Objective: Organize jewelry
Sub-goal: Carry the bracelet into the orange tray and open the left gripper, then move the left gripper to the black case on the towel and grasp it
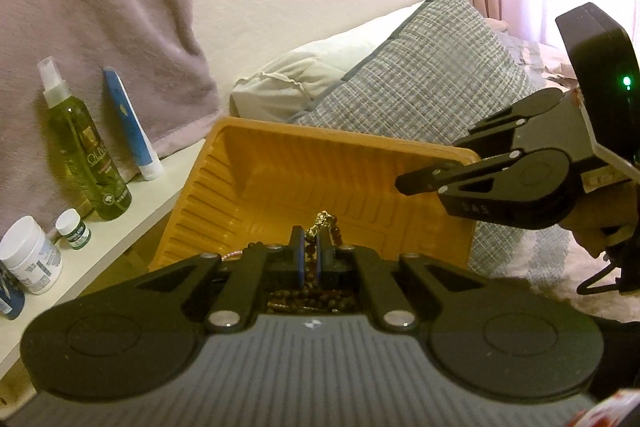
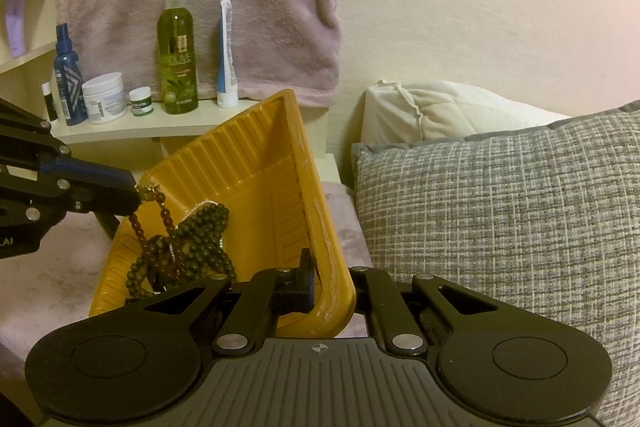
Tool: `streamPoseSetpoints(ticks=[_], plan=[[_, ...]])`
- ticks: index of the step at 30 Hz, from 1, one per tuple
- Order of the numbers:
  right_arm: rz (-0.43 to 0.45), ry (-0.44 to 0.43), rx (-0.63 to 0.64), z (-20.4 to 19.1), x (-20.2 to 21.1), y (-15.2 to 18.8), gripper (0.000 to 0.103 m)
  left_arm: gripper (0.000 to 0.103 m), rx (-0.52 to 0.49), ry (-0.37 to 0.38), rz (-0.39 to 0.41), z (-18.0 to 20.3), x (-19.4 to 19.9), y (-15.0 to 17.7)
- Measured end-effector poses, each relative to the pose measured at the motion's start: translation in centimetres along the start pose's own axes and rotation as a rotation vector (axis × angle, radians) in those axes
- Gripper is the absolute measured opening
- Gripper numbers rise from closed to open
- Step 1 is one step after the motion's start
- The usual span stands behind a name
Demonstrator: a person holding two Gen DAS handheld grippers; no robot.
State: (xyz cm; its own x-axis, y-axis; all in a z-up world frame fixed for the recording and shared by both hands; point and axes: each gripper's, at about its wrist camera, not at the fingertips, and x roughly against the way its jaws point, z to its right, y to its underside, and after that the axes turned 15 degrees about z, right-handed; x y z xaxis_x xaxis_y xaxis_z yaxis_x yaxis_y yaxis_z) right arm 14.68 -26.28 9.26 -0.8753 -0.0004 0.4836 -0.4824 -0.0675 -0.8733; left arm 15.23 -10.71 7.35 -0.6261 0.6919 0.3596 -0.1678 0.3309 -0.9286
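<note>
Left wrist view: the left gripper [image 1: 310,251] is pinching a brown bead necklace [image 1: 320,227] between its closed blue pads, the gold clasp poking out just past the fingertips and loops hanging below them. Beyond the fingers the yellow tray [image 1: 280,163] is tilting up. Right wrist view: the right gripper [image 2: 316,287] is clamping the tray's rim, dark bead strands [image 2: 200,239] piling left of its fingers.
</note>
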Motion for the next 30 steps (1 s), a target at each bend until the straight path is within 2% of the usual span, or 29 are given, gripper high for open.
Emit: streamPoseSetpoints(ticks=[9, 14, 24, 30], plan=[[0.0, 0.0, 0.001, 0.0, 0.0, 0.0, 0.006, 0.004, 0.01, 0.008, -0.006, 0.0, -0.3, 0.2], [0.0, 0.0, 0.001, 0.0, 0.0, 0.0, 0.006, 0.009, 0.025, 0.006, -0.002, -0.1, -0.4, 0.2], [0.0, 0.004, -0.001, 0.0, -0.1, 0.0, 0.006, 0.009, 0.062, -0.137, 0.01, -3.8, 2.3, 0.8], [-0.001, 0.004, -0.002, 0.0, -0.1, 0.0, 0.006, 0.017, 0.105, -0.243, -0.001, -6.5, 4.5, 2.1]])
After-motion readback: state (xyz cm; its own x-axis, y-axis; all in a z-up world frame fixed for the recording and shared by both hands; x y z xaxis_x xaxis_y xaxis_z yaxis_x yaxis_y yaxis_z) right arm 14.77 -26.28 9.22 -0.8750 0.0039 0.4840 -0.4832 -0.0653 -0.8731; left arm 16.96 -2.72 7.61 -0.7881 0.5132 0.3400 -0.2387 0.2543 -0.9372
